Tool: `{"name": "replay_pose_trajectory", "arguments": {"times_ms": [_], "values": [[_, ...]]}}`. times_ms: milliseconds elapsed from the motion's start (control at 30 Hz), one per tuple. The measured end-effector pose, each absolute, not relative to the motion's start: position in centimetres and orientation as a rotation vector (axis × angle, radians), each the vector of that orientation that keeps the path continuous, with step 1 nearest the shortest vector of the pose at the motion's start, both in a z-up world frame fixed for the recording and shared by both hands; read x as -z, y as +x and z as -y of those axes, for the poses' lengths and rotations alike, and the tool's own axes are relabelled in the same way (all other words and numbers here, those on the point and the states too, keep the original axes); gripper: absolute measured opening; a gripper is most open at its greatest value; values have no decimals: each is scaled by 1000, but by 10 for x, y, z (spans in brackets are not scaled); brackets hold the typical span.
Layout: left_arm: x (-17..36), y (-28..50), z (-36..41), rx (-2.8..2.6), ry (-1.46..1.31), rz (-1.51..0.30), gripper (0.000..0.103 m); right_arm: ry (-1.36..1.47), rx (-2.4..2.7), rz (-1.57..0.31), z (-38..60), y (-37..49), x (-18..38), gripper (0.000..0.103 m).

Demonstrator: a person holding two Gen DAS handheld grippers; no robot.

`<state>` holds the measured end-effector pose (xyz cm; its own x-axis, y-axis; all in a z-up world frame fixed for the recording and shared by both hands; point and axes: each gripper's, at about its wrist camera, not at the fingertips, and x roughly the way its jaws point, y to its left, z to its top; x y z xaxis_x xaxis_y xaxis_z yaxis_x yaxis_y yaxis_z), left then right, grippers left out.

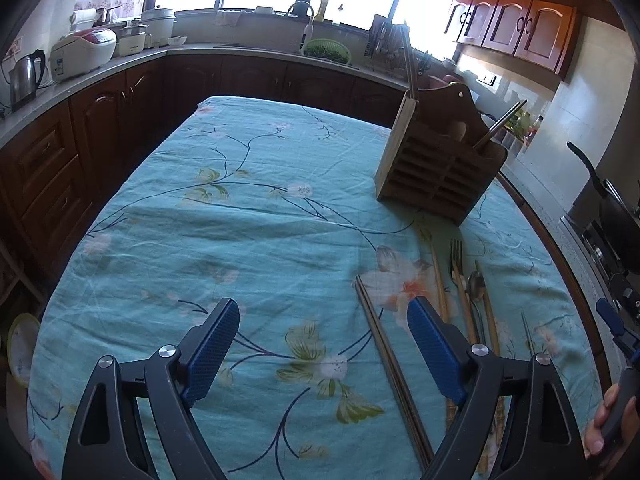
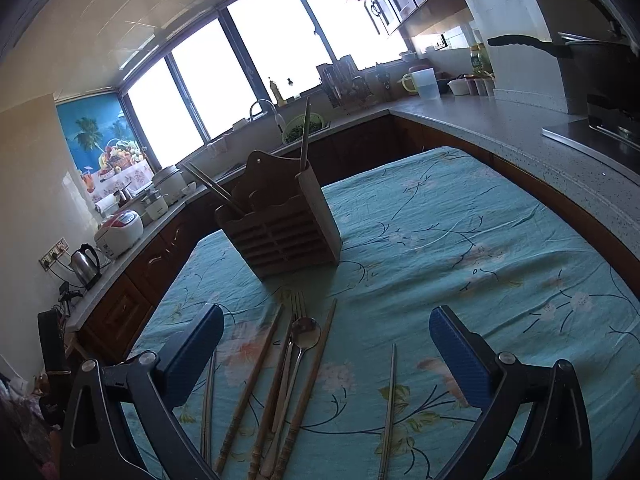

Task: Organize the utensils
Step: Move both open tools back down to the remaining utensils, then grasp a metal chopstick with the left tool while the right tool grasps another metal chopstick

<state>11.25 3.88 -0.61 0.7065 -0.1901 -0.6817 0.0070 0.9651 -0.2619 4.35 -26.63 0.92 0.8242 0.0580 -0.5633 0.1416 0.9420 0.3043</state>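
— Both grippers, left (image 1: 324,344) and right (image 2: 326,344), hang with jaws spread wide, holding nothing.
— And the utensils?
— Fork (image 2: 298,308), spoon (image 2: 306,332) and chopsticks (image 2: 248,392) lie side by side on the floral tablecloth (image 2: 460,240), just before the slatted wooden holder (image 2: 280,236).

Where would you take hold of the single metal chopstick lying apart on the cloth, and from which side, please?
Probably at mid-shaft, from above. The metal chopstick lies flat on the tablecloth, pointing toward the wooden holder, with bare cloth on both sides. The open right gripper already straddles it, so one finger could drop on each side of the thin rod and pinch across its width.
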Motion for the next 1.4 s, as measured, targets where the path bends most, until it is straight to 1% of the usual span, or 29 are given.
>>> {"name": "replay_pose_trajectory", "arguments": {"times_ms": [233, 267, 300, 333, 367, 400, 433, 467, 500, 533, 633, 700, 800, 833, 900, 967, 1033, 1067, 1100, 1133, 1167, 1400], "values": [[15, 121, -27, 116, -211, -829, 85, 309, 52, -639, 263, 45, 0, 103], [19, 126, -23, 115, -201, -840, 84, 290, 63, -651, 261, 46, 2, 103], [21, 128, -20, 115, -193, -854, 81, 271, 73, -667, 260, 47, 5, 102], [23, 130, -17, 119, -186, -868, 77, 256, 83, -681, 259, 48, 8, 98], [27, 135, -12, 118, -174, -881, 74, 244, 91, -696, 258, 49, 12, 91], [30, 138, -8, 114, -160, -893, 69, 235, 95, -716, 258, 50, 15, 87], [32, 142, -5, 113, -152, -906, 64, 233, 98, -738, 258, 52, 19, 79], [36, 145, -3, 112, -145, -921, 61, 239, 98, -757, 260, 53, 24, 75], [39, 150, 1, 111, -137, -935, 56, 244, 99, -770, 261, 54, 27, 73], [42, 153, 4, 109, -130, -947, 53, 243, 103, -779, 260, 54, 29, 71], [50, 162, 11, 91, -91, -951, 50, 237, 104, -790, 261, 53, 33, 70], [52, 165, 14, 84, -72, -948, 48, 232, 104, -796, 262, 54, 34, 67], [55, 164, 17, 82, -22, -941, 42, 223, 102, -815, 263, 56, 37, 62], [55, 163, 18, 82, -4, -938, 39, 219, 101, -826, 263, 57, 40, 59], [56, 163, 20, 91, 8, -939, 39, 211, 101, -844, 265, 59, 45, 54], [55, 166, 20, 101, 11, -945, 38, 197, 108, -874, 265, 62, 53, 42], [55, 171, 21, 111, 19, -948, 36, 192, 109, -908, 266, 66, 62, 34], [55, 174, 22, 118, 24, -947, 33, 188, 111, -924, 265, 69, 66, 30], [54, 177, 24, 129, 26, -945, 27, 183, 111, -940, 264, 72, 70, 28], [55, 179, 26, 147, 30, -941, 20, 176, 111, -960, 263, 75, 74, 23], [55, 181, 30, 174, 37, -940, 17, 162, 116, -967, 262, 77, 75, 22], [54, 197, 36, 281, 48, -973, 17, 97, 118, -987, 259, 93, 77, 21]]}}
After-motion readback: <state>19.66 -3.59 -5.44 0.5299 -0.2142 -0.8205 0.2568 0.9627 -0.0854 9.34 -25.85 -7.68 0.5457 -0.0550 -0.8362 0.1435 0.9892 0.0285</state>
